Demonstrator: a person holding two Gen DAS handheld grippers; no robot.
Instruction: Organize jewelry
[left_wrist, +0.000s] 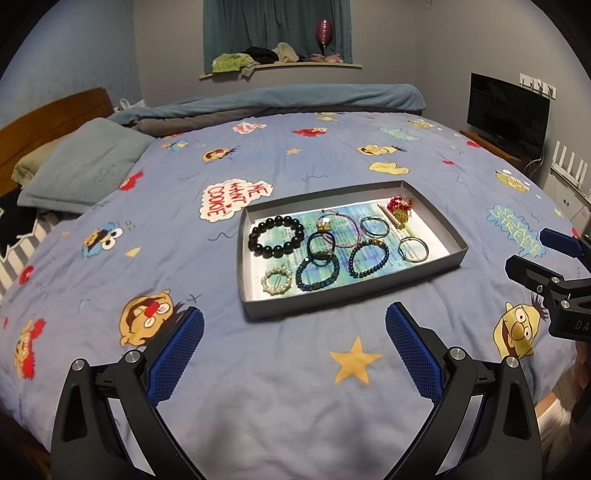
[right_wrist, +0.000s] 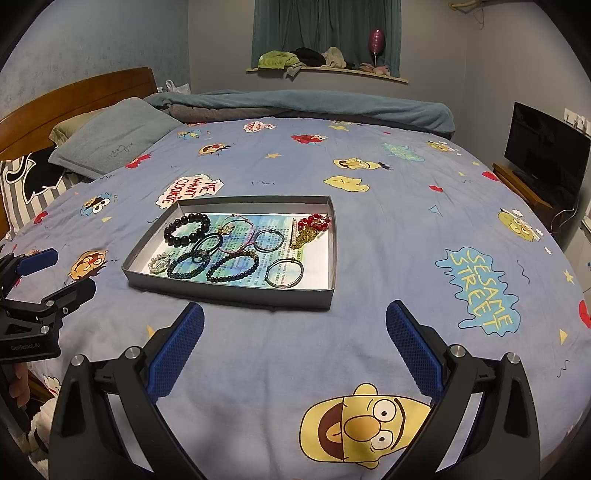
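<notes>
Splayed tongs (right_wrist: 294, 352); bracelet-filled, seemingly grey tray (right_wrist: 229, 290)

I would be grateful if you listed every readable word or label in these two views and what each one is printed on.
"WE WANT COOKIE": white speech bubble on the bedspread.
"SESAME STREET": blue patch on the bedspread.
"GenRobot.AI": body of the left gripper, seen from the right wrist.
"DA": cut-off letters on the right gripper.
Printed sheet lining the tray: too small to read.
Pillow script: illegible.
</notes>
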